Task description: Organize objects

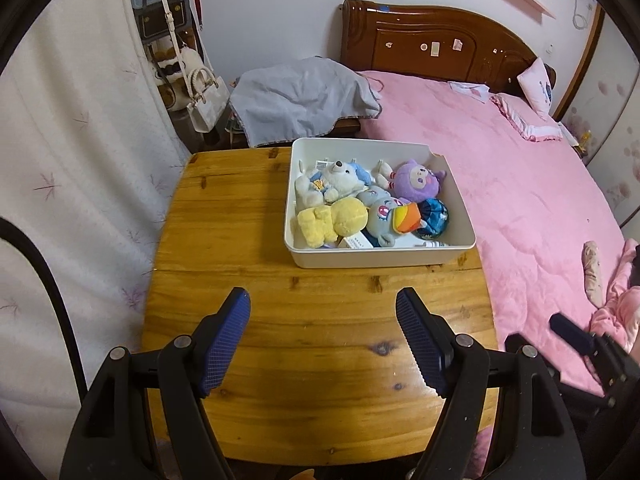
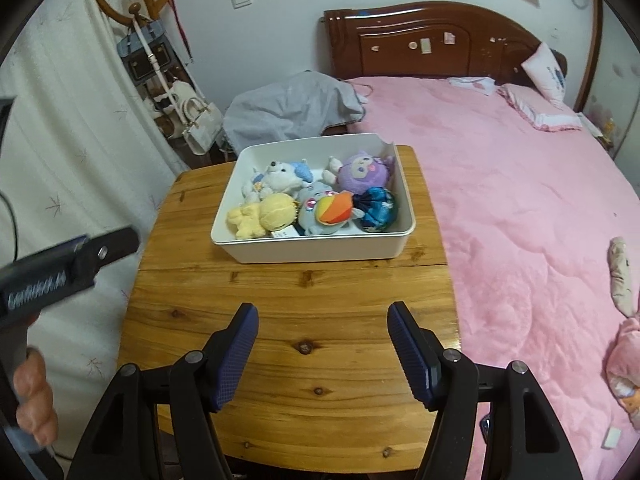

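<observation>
A white bin point(image 1: 384, 258) point(image 2: 320, 250) stands at the far right of a wooden table point(image 1: 280, 360) point(image 2: 280, 320). It holds several toys: a yellow plush point(image 1: 332, 220) point(image 2: 264, 212), a white and blue dog point(image 1: 340, 180) point(image 2: 280, 176), a purple plush point(image 1: 418, 180) point(image 2: 364, 172), a grey plush with an orange part point(image 1: 390, 216) point(image 2: 328, 208), a blue ball point(image 1: 434, 214) point(image 2: 378, 204) and a small white box point(image 1: 356, 242). My left gripper point(image 1: 323, 310) is open and empty above the near table. My right gripper point(image 2: 323, 318) is open and empty too.
A bed with a pink cover point(image 1: 520, 184) point(image 2: 520, 200) runs along the table's right side. A pink plush rabbit point(image 2: 624, 340) lies on it near the right edge. A grey cloth point(image 1: 300, 96) covers furniture behind the table. A white curtain point(image 1: 80, 160) hangs at left, with bags point(image 1: 200, 96) beside it.
</observation>
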Available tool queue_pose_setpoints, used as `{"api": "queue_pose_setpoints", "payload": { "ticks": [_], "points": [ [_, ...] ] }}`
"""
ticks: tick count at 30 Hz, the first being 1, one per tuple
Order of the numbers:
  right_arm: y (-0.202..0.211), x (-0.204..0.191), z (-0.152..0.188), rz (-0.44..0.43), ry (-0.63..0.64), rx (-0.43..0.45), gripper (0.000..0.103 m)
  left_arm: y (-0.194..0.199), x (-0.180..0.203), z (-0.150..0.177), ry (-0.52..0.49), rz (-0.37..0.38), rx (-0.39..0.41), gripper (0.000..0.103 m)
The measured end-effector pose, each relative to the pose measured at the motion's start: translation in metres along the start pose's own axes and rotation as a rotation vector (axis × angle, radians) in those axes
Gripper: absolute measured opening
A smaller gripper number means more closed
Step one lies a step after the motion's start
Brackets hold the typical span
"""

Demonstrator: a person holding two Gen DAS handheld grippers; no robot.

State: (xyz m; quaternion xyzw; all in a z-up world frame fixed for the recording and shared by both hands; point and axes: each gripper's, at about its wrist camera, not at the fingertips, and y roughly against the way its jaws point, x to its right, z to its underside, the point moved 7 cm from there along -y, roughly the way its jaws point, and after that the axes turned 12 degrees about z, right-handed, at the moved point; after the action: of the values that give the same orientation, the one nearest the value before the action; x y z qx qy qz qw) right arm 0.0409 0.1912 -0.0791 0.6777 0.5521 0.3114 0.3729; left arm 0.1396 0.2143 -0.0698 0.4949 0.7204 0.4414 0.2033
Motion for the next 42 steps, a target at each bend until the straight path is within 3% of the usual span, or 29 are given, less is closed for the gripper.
{"api": "queue_pose_setpoints", "payload": {
  "ticks": [15,42],
  "points": [
    [0.019,0.010,-0.003,0.044,0.015,0.030,0.074,0.010,0.016,0.032,-0.021,-0.038,-0.008,0.079],
    [0.016,0.009,-0.005,0.046,0.042,0.006,0.074,0.007,0.016,0.037,0.003,-0.069,-0.024,0.079]
  ]
}}
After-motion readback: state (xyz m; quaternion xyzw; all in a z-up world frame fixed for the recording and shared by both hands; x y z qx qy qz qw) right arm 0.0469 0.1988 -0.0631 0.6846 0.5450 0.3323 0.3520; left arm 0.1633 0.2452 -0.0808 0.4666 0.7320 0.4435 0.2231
